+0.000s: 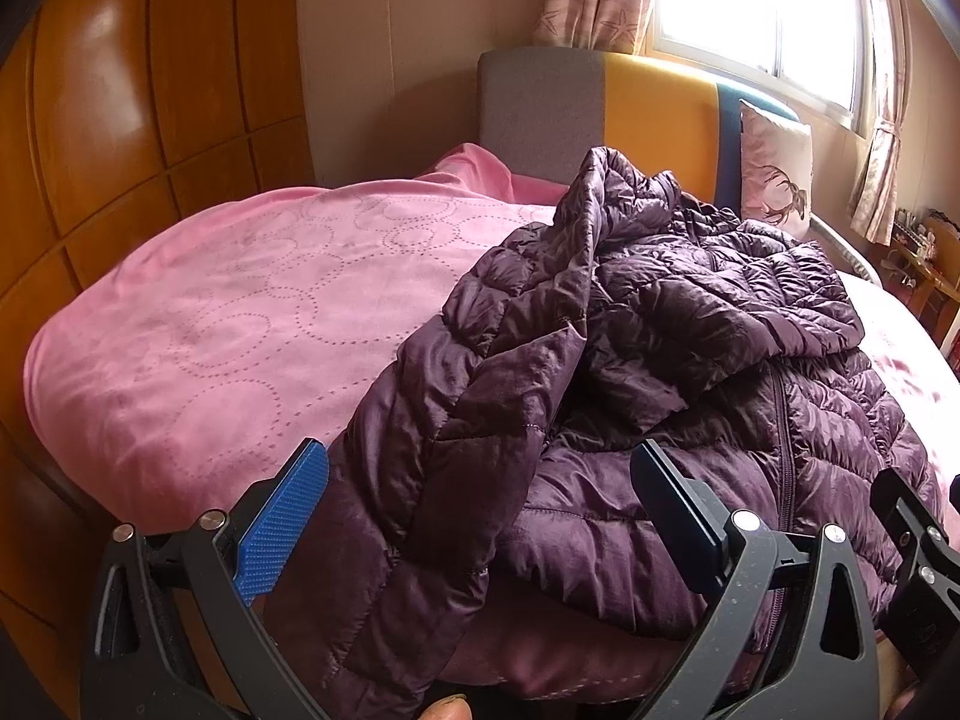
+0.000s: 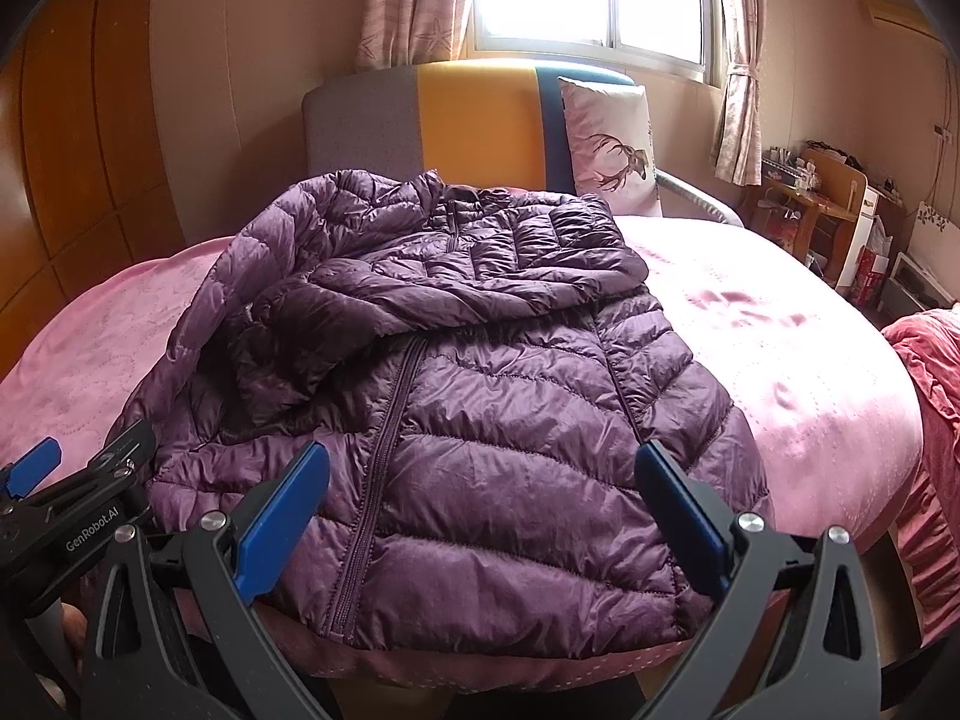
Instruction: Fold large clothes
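A purple quilted puffer jacket (image 2: 480, 396) lies front up and zipped on the pink bed cover (image 2: 780, 324), hem toward me. Both sleeves are folded across its chest. In the left wrist view the jacket (image 1: 660, 324) fills the right half, and its left side edge drapes down between my fingers. My left gripper (image 1: 480, 516) is open over that edge near the hem. My right gripper (image 2: 483, 516) is open just above the hem, with nothing held. The left gripper also shows at the left of the right wrist view (image 2: 72, 480).
A grey, yellow and blue headboard (image 2: 468, 120) and a deer-print pillow (image 2: 612, 144) stand at the far end. A wooden wardrobe (image 1: 120, 150) lines the left. A red blanket (image 2: 930, 420) hangs at the right edge. A cluttered wooden desk (image 2: 822, 204) stands by the window.
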`<state>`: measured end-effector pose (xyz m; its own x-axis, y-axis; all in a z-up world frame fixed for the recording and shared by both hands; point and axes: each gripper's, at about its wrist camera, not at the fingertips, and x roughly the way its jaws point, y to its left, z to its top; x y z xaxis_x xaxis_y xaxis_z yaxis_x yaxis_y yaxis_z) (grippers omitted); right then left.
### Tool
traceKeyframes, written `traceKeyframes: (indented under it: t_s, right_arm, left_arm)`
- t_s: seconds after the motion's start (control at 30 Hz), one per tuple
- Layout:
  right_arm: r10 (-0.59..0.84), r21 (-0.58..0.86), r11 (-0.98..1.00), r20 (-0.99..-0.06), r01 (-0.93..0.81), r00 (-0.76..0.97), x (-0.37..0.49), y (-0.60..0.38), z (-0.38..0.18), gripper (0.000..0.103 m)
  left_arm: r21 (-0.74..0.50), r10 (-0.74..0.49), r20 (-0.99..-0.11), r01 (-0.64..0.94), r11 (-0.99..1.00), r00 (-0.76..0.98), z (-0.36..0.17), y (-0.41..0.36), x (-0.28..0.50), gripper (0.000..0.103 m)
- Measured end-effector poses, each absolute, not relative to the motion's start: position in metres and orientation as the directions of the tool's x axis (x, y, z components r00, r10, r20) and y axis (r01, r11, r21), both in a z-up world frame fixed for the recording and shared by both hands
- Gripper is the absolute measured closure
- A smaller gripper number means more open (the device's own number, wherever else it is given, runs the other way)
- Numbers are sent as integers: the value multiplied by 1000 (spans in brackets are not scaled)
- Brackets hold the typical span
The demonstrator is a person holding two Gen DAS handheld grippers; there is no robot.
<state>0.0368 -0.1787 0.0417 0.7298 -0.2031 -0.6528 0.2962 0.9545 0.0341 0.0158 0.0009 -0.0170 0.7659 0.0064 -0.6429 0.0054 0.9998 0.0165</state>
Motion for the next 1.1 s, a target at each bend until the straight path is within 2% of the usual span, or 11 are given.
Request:
traceKeyframes:
  t_s: [1.1]
  right_arm:
    - [-130, 74, 969, -663, 237, 737, 60, -191, 35, 2]
  left_arm:
    - [25, 21, -676, -5, 1000, 737, -23, 1, 38, 3]
